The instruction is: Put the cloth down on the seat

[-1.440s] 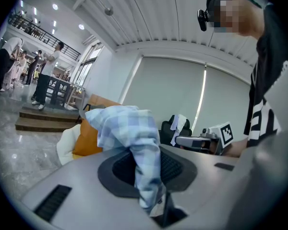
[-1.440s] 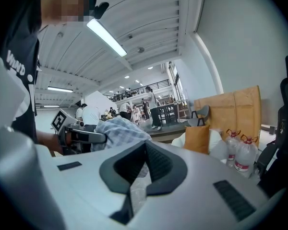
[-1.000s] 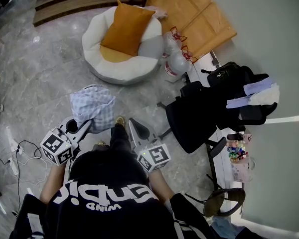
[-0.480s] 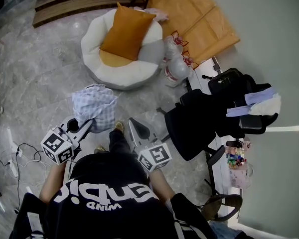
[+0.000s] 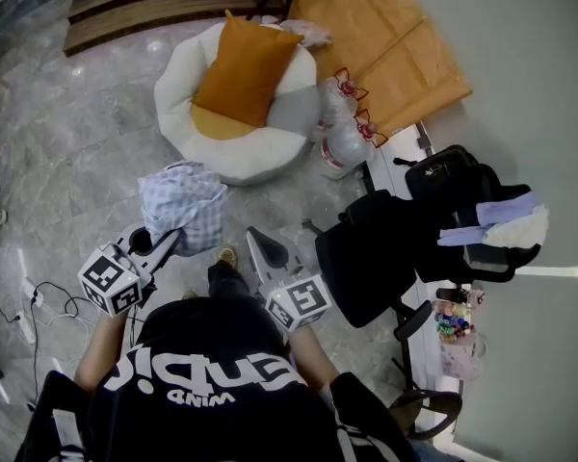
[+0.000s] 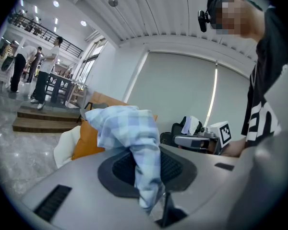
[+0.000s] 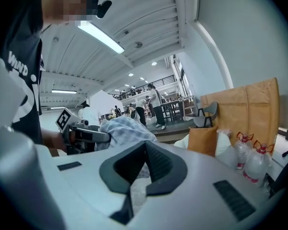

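You have bright, even light from the ceiling strip [image 7: 103,37]; both gripper views bulge and darken at the edges, near parts soft.

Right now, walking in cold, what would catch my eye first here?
A blue checked cloth bunched up and pinched in the left gripper, left of centre in the head view. Beyond it on the marble floor sits a round white seat with a bright orange cushion on it.

The cloth [image 6: 130,128] hides most of the orange cushion [image 6: 85,142] and white seat [image 6: 62,150] behind it.
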The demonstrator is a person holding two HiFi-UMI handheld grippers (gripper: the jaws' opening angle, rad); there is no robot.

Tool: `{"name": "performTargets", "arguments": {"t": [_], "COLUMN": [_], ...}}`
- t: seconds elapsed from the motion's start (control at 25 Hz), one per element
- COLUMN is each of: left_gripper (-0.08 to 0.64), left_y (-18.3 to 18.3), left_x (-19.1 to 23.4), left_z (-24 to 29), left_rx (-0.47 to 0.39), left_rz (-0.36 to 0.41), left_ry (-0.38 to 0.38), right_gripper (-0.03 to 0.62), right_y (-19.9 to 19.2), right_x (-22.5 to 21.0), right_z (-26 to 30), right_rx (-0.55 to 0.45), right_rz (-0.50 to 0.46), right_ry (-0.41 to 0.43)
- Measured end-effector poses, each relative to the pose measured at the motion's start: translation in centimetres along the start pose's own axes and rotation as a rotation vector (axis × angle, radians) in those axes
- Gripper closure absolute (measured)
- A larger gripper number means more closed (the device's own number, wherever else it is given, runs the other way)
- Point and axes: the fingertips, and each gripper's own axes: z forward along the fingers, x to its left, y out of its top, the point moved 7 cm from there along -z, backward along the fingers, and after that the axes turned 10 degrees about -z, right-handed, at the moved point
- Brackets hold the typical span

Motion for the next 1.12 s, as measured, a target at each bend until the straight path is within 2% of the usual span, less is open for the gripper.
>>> {"name": "performTargets", "arguments": {"t": [0.16, 0.52, 0.96, 1.12], "left_gripper": [0.476, 0.476, 0.476, 0.476], "left_y": [1.6, 2.3, 3.4, 4.1], "left_x": [-0.2, -0.1, 1.2, 1.9], "left_z": [2.6, 7.2, 9.2, 10.4], "left_rx": [-0.002, -0.026, -0.058, -0.063], "left_rz": [-0.011, -0.030, -0.028, -0.036], "left_ry": [0.012, 0.054, 0.112, 0.112], "right_gripper": [0.572, 0.572, 0.572, 0.572], "right_y": [0.4, -0.3, 0.0, 0.1], "right_x": [-3.0, -8.3, -11.8, -13.1], "right_z": [0.5, 1.2, 3.4, 4.3], "right_rx": [0.000, 0.006, -0.010, -0.015], "right_rz": [-0.007, 0.001, -0.001, 0.009], "right_ry": [0.014, 0.066, 0.118, 0.113]}}
